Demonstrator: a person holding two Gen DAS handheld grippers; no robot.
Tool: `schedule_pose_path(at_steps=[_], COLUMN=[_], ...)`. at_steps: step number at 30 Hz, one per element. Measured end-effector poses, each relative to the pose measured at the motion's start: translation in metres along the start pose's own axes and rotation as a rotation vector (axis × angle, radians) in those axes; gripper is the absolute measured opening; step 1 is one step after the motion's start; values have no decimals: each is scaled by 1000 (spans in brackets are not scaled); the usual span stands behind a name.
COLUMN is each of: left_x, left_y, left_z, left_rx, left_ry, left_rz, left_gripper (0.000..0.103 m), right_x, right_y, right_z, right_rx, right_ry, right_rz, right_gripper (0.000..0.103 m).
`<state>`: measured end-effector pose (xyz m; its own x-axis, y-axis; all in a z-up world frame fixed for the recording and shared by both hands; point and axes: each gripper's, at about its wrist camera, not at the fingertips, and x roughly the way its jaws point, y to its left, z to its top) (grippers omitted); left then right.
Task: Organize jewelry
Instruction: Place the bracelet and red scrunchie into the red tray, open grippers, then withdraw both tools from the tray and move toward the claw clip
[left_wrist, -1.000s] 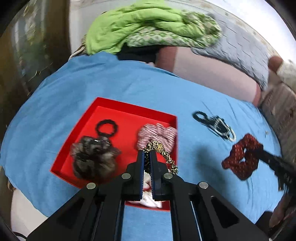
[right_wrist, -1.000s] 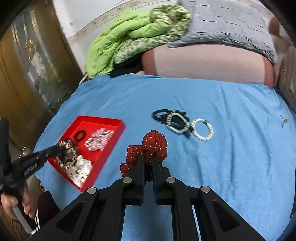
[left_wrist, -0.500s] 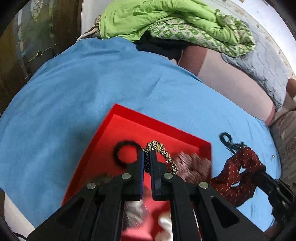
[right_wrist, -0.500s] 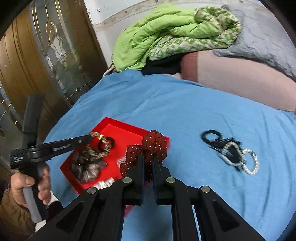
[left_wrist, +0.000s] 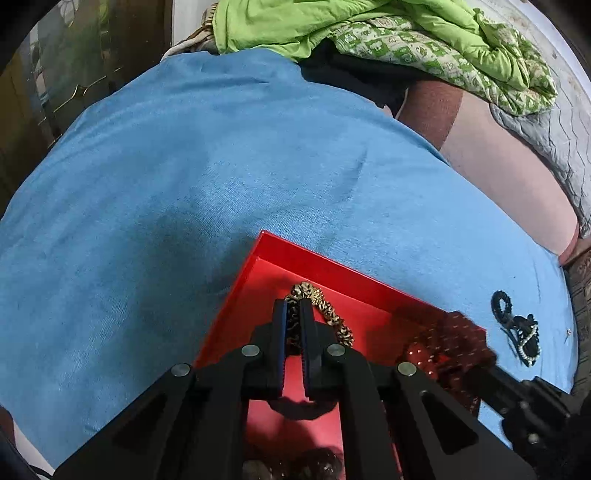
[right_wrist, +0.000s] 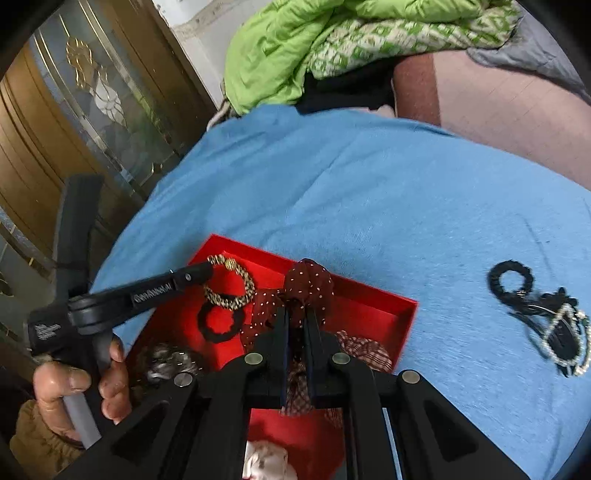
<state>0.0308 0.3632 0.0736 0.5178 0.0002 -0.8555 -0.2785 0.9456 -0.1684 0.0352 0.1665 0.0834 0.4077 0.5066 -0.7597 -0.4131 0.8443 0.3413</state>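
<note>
A red tray (left_wrist: 332, 267) (right_wrist: 373, 293) lies on the blue cloth. My left gripper (left_wrist: 293, 308) is shut on a leopard-print scrunchie (left_wrist: 332, 317) (right_wrist: 236, 291) and holds it over the tray's far corner. My right gripper (right_wrist: 295, 314) is shut on a dark red dotted scrunchie (right_wrist: 308, 282) (left_wrist: 447, 343) above the tray's middle. In the tray lie a black hair tie (right_wrist: 218, 325), a fuzzy grey scrunchie (right_wrist: 168, 363), a checked scrunchie (right_wrist: 364, 350) and a white one (right_wrist: 266, 461).
A black hair tie (right_wrist: 511, 280) and tangled pearl bracelets (right_wrist: 561, 339) (left_wrist: 524, 339) lie on the cloth to the right. Green bedding (left_wrist: 369, 29) and a pink cushion (left_wrist: 498, 166) are piled behind. A glass door (right_wrist: 74, 129) stands at the left.
Both grippers have moved toward the tray's far end. The red dotted scrunchie has come from beside the tray to over its middle; the leopard scrunchie is near the far corner.
</note>
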Motion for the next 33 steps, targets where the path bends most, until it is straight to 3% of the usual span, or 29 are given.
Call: schedule_pose_path(at_steps=[6, 9, 14, 17, 24, 26, 33], left_x=[-2, -12, -41, -63, -110, -122, -151], left_y=[-2, -2, -6, -9, -29, -41, -88], left_z=[-2, -3, -6, -12, -49, -65, -120], left_rx=[31, 28, 41, 51, 79, 96, 162], left_ry=[-21, -35, -97, -137, -191, -204, -213], left_rz=[32, 39, 74, 97, 142, 147, 128], left_gripper=[10, 11, 32, 37, 42, 48, 50], right_x=[12, 8, -10, -26, -63, -73, -111], right_y=[1, 1, 4, 5, -8, -11, -27], right_z=[-6, -5, -2, -4, -30, -41, -90], right_rx=[-31, -45, -68, -76, -34, -23, -3], right_ry=[18, 9, -25, -46, -70, -73, -86], right_rz=[-26, -34, -51, -62, -81, -93, -166], right_gripper=[13, 27, 36, 43, 47, 48, 52])
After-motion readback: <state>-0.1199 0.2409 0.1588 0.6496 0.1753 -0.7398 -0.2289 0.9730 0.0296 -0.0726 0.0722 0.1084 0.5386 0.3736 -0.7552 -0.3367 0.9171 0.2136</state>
